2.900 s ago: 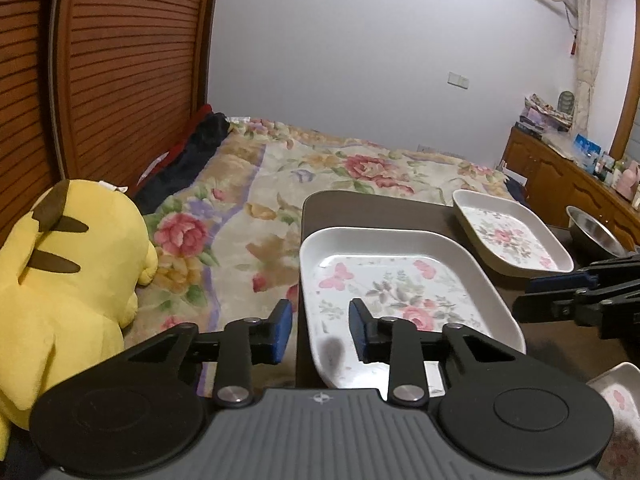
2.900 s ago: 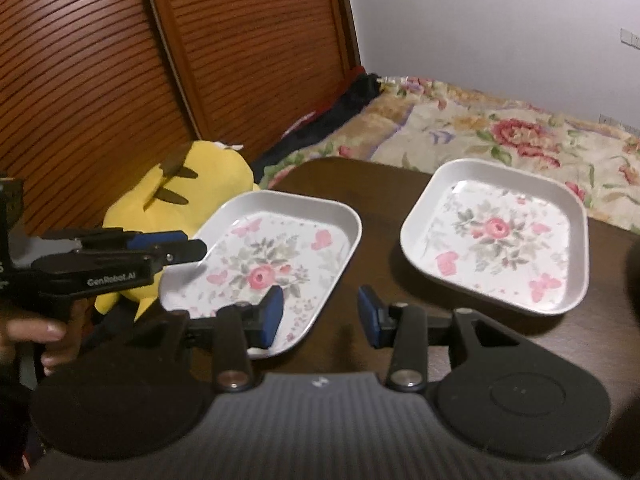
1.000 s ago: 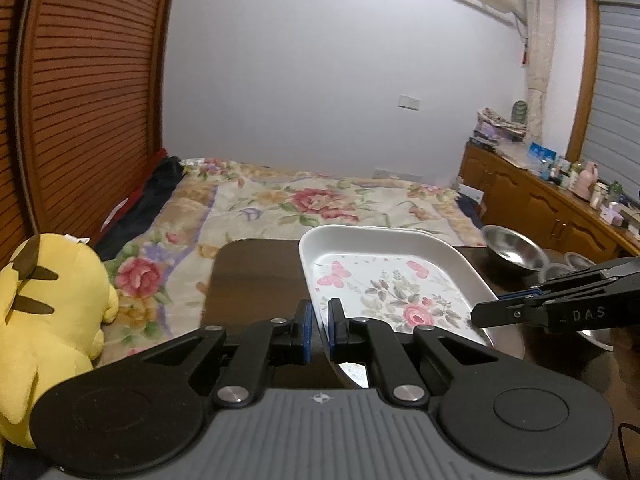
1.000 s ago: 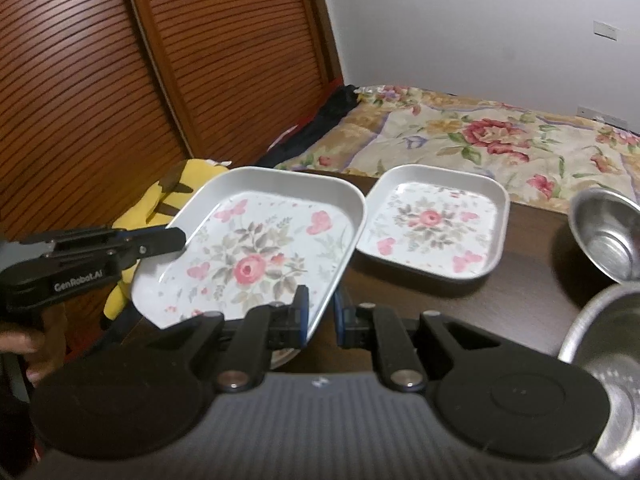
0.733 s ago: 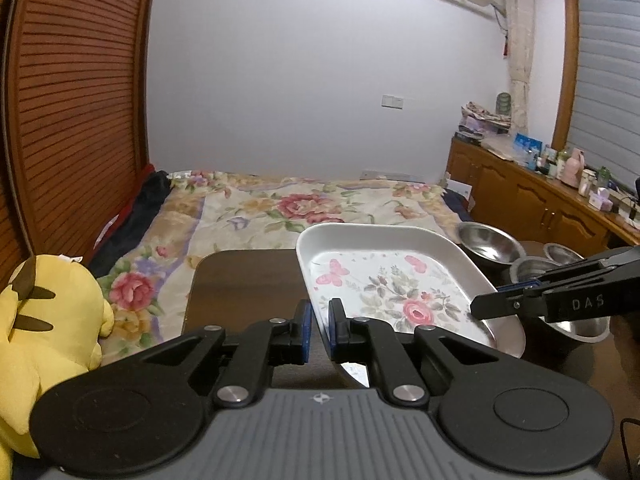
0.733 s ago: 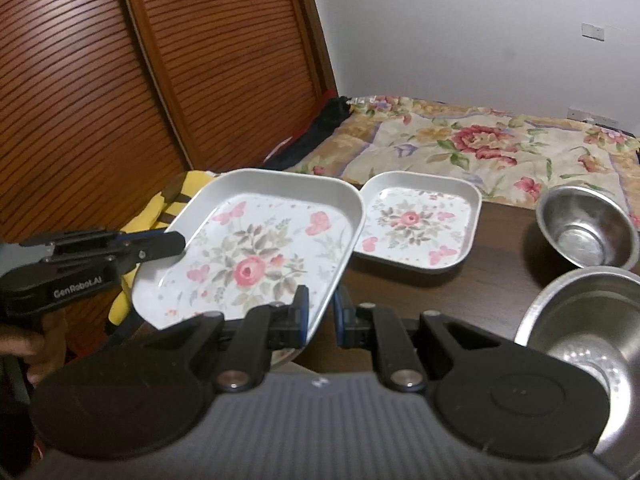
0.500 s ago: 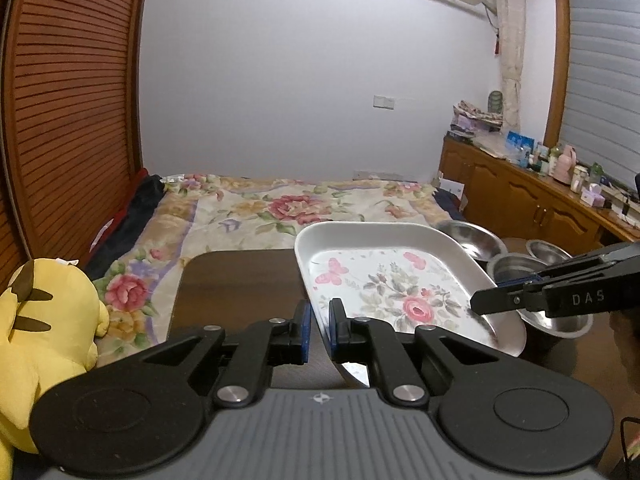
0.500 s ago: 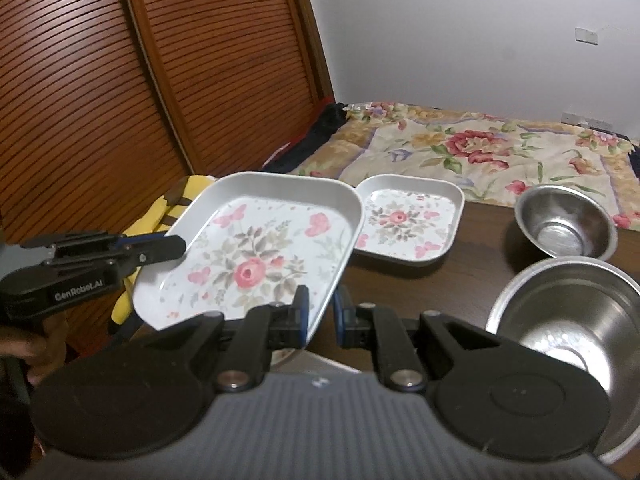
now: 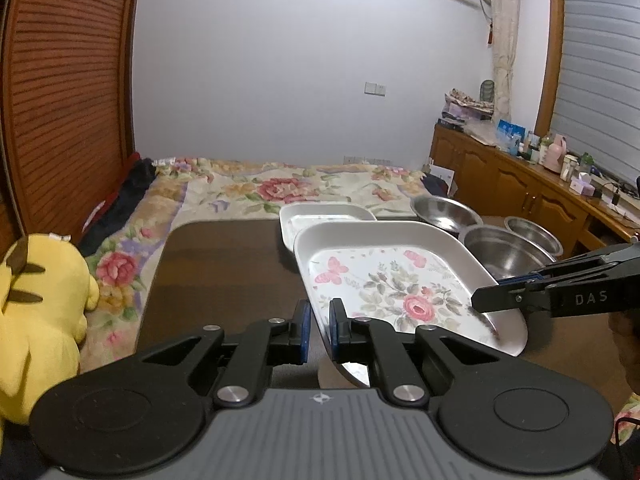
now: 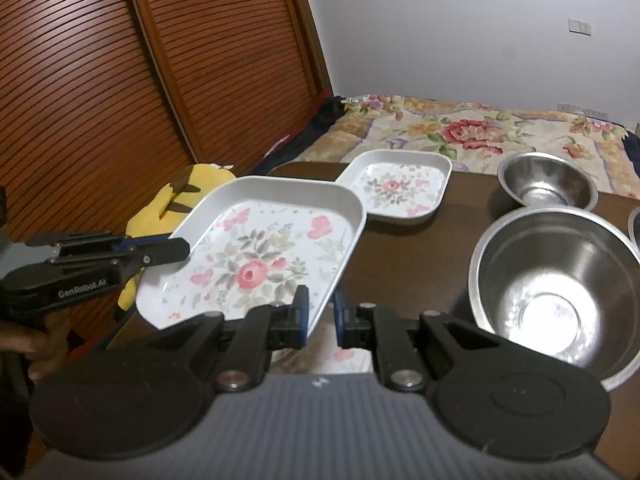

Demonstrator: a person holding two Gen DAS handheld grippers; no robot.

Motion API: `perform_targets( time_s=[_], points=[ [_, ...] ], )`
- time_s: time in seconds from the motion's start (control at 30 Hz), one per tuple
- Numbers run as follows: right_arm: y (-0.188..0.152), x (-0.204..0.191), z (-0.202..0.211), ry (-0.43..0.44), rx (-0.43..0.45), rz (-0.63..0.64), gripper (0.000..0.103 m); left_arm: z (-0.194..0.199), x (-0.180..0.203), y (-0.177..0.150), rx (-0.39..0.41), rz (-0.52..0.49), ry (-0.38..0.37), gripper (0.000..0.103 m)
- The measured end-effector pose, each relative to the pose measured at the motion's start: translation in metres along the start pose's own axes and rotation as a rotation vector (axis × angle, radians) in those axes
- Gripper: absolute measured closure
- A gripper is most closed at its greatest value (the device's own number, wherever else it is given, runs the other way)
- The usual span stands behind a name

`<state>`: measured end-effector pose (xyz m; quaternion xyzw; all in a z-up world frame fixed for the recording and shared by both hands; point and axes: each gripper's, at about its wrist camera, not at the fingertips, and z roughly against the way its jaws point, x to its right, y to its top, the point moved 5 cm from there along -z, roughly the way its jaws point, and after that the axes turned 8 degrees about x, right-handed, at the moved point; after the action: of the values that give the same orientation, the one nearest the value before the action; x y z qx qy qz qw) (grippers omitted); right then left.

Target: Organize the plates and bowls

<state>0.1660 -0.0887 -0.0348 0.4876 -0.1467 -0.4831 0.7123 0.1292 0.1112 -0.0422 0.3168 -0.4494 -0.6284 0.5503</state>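
A large white floral plate [image 9: 400, 280] [image 10: 260, 256] hangs above the dark table, held from two sides. My left gripper [image 9: 319, 328] is shut on its near left rim, and my right gripper [image 10: 320, 316] is shut on its opposite rim. Each gripper shows in the other's view: the right gripper [image 9: 500, 300] at the plate's right edge, the left gripper [image 10: 176, 250] at its left edge. A smaller floral plate [image 9: 324, 216] [image 10: 400, 188] lies on the table beyond. Three steel bowls stand to the right: a large one [image 10: 556, 284] [image 9: 500, 248], a small one [image 10: 548, 184] [image 9: 444, 208] and another [image 9: 532, 236].
A yellow plush toy [image 9: 36, 312] [image 10: 176, 196] sits off the table's left edge. The floral bed [image 9: 280, 192] lies behind the brown table [image 9: 224, 264]. A wooden slatted door [image 10: 160, 80] is on the left, a cluttered sideboard [image 9: 540, 188] on the right. Another floral plate [image 10: 340, 356] peeks from under the right gripper.
Both grippers closed on the large plate and lifted it off the table. Over the last second it has moved right and back, toward the smaller plate and the bowls.
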Motion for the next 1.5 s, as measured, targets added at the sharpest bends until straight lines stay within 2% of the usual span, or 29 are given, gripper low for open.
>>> perform_targets(
  time_s=[0.53, 1.1, 1.5],
  points=[
    [-0.047, 0.006, 0.013, -0.004, -0.011, -0.072, 0.088, 0.01, 0.015, -0.034, -0.054, 0.037, -0.018, 0.092],
    [-0.066, 0.002, 0.02, -0.055, 0.077, -0.075, 0.088, 0.001, 0.019, -0.053, -0.096, 0.02, 0.001, 0.092],
    [-0.077, 0.002, 0.016, -0.087, 0.1, -0.068, 0.088, -0.006, 0.021, -0.063, -0.112, 0.01, 0.009, 0.092]
  ],
)
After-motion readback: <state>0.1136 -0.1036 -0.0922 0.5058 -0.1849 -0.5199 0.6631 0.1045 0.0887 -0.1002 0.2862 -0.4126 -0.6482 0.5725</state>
